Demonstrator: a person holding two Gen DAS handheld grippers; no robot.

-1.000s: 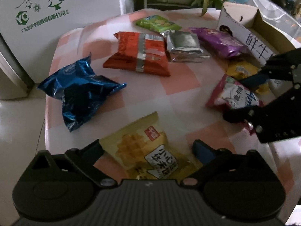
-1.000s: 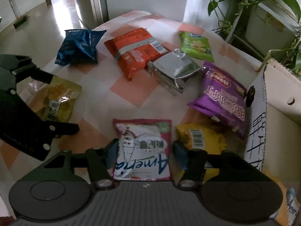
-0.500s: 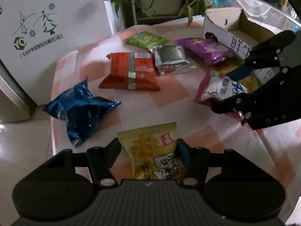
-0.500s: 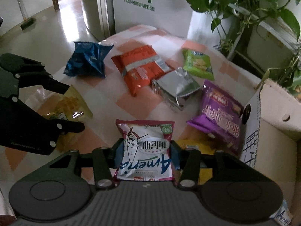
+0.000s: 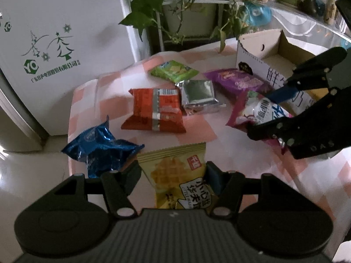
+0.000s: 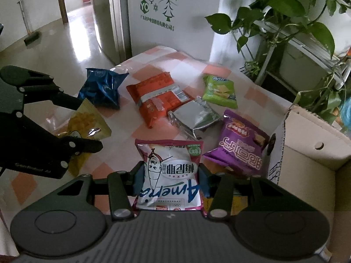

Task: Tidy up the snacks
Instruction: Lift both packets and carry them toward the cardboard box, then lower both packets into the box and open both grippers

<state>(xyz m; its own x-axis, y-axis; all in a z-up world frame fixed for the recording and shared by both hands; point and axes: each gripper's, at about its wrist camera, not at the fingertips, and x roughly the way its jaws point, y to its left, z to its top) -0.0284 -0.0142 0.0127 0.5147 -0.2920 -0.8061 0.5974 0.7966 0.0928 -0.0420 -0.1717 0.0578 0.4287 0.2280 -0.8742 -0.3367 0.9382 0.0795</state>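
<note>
My left gripper (image 5: 172, 172) is shut on a yellow waffle packet (image 5: 178, 175) and holds it lifted above the checked tablecloth (image 5: 197, 131). My right gripper (image 6: 167, 178) is shut on a pink and white Amerio snack bag (image 6: 170, 173), also raised off the table. Each gripper shows in the other's view: the right gripper (image 5: 265, 114) with its pink bag (image 5: 252, 109) at the right, the left gripper (image 6: 87, 127) with the yellow packet (image 6: 87, 122) at the left. On the cloth lie a blue bag (image 5: 101, 146), an orange pack (image 5: 155, 109), a silver pack (image 5: 198, 95), a green packet (image 5: 174, 71) and a purple bag (image 5: 238, 81).
An open cardboard box (image 5: 272, 52) stands at the table's right end (image 6: 307, 153). A yellow packet (image 6: 226, 199) lies under my right gripper beside the box. A white cabinet (image 5: 54, 43) and potted plants (image 6: 285, 22) stand behind the table. Shiny floor (image 6: 65, 39) lies to the left.
Both grippers closed on their packets, the left on the yellow one, the right on the pink one, and lifted them off the tablecloth. The other snacks stayed put.
</note>
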